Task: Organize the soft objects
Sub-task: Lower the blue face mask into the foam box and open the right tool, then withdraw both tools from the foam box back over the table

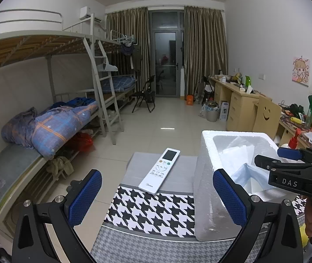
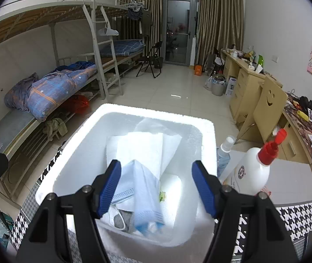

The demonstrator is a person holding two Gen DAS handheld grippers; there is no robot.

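Note:
A white foam box stands on a houndstooth-patterned table. Inside lie a light blue face mask, white folded cloths and a clear plastic bag. My right gripper is open above the box, its fingers on either side of the blue mask, holding nothing. It shows in the left wrist view over the box. My left gripper is open and empty above the table, left of the box.
A white remote control lies on the table left of the box. A white spray bottle with a red nozzle and a small clear bottle stand right of the box. Bunk beds at left, desks at right.

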